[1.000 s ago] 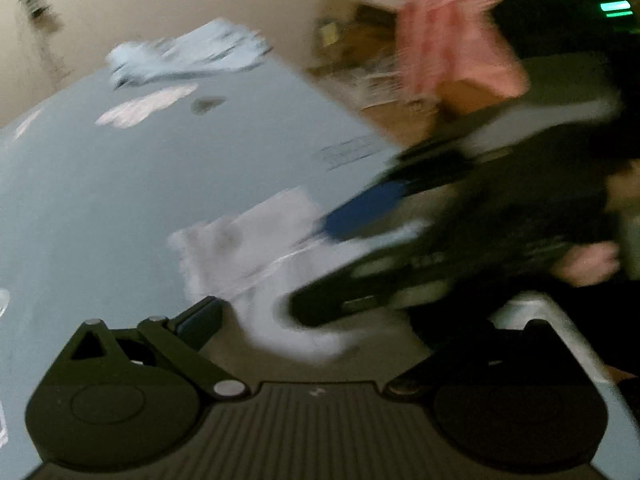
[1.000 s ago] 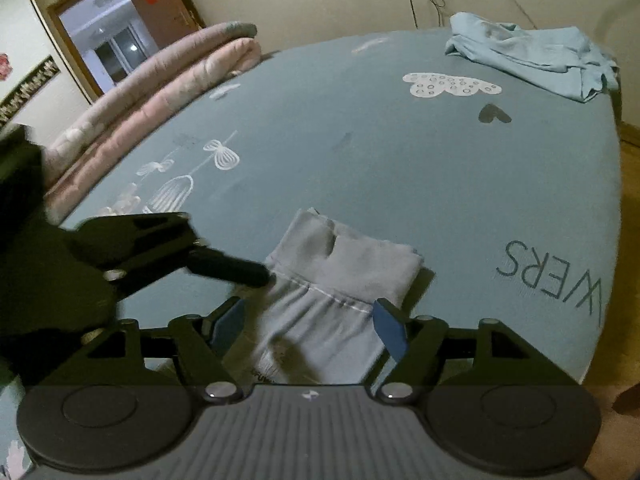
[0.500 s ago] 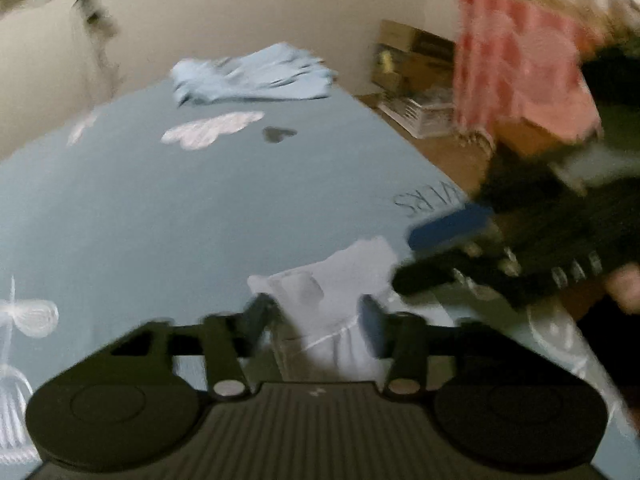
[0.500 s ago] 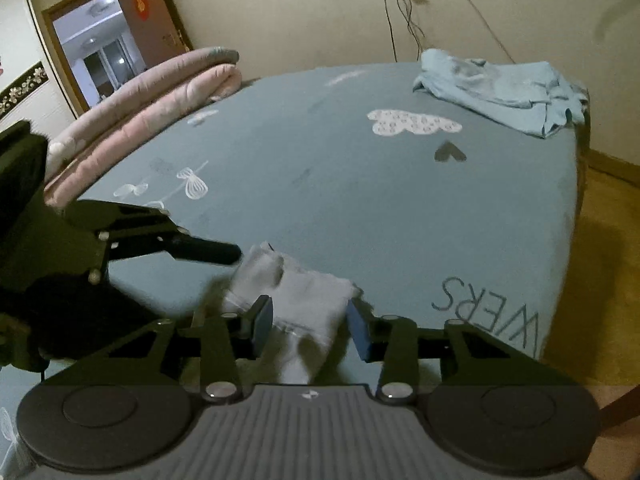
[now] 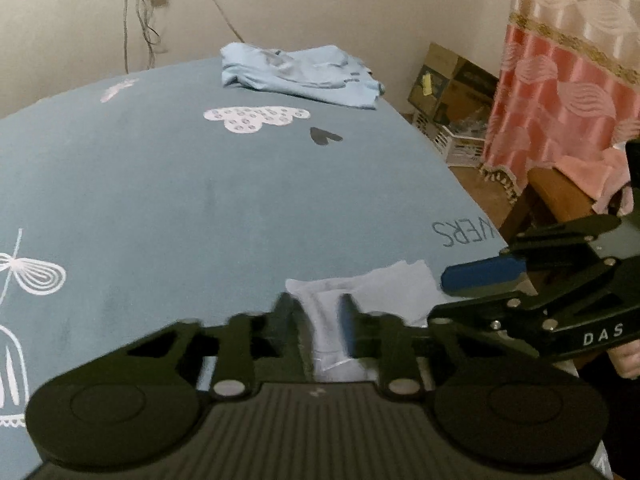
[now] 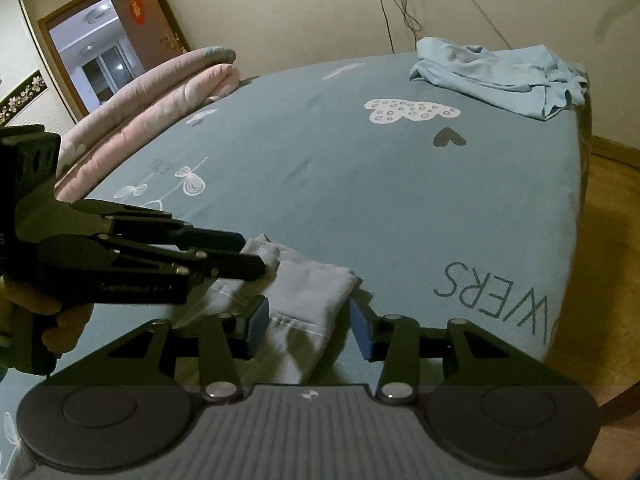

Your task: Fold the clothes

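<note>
A small pale grey garment (image 5: 384, 284) lies folded on the blue bed sheet (image 5: 200, 200), close to the bed's near corner. My left gripper (image 5: 316, 314) has a fold of its left edge between its fingers, and the jaws are closing on it. In the right wrist view the left gripper (image 6: 256, 252) comes in from the left and pinches the garment's (image 6: 308, 292) far left corner. My right gripper (image 6: 308, 324) straddles the near part of the garment. Its jaws are opening slightly and its right pad stands off the cloth. In the left wrist view the right gripper (image 5: 452, 292) reaches in from the right.
A crumpled light-blue garment (image 6: 500, 76) lies at the bed's far corner. A rolled pink quilt (image 6: 160, 108) runs along the left side. The bed's edge and wooden floor (image 6: 608, 220) are to the right, with cardboard boxes (image 5: 452, 80) and a pink curtain (image 5: 568, 100) beyond.
My left gripper swung over the garment and its jaws went from wide apart to narrow around a fold. The right gripper's jaws narrowed around the garment, then widened a little.
</note>
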Demonstrator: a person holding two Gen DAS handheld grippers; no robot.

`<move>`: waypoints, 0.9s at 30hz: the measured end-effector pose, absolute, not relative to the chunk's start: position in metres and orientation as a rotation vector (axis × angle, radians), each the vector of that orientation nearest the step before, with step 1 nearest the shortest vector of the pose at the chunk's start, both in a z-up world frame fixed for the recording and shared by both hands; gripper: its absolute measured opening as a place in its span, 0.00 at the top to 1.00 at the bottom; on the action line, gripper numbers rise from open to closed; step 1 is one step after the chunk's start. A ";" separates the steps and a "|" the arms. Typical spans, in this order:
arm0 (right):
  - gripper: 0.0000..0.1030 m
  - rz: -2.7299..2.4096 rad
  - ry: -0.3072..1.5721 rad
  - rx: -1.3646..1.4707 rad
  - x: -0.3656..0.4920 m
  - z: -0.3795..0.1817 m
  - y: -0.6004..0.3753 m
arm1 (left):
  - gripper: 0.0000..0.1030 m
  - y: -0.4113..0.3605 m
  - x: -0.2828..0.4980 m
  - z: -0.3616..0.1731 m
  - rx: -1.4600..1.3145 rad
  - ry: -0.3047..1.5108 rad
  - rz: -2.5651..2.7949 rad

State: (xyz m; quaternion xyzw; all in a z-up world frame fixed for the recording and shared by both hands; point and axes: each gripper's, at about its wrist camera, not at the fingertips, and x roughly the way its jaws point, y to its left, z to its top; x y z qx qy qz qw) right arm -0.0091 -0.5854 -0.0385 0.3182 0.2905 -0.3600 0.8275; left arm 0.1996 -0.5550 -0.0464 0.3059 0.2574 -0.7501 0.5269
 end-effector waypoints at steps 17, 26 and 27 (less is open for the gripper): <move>0.46 -0.759 0.606 0.667 -0.008 -0.036 -0.580 | 0.97 -0.555 0.202 -0.052 0.701 0.599 -1.753; 0.49 -0.618 0.584 0.624 0.008 -0.028 -0.573 | 0.58 -0.526 0.217 -0.027 0.626 0.561 -1.717; 0.49 -0.618 0.606 0.621 0.013 -0.031 -0.576 | 0.58 -0.522 0.218 -0.025 0.621 0.577 -1.738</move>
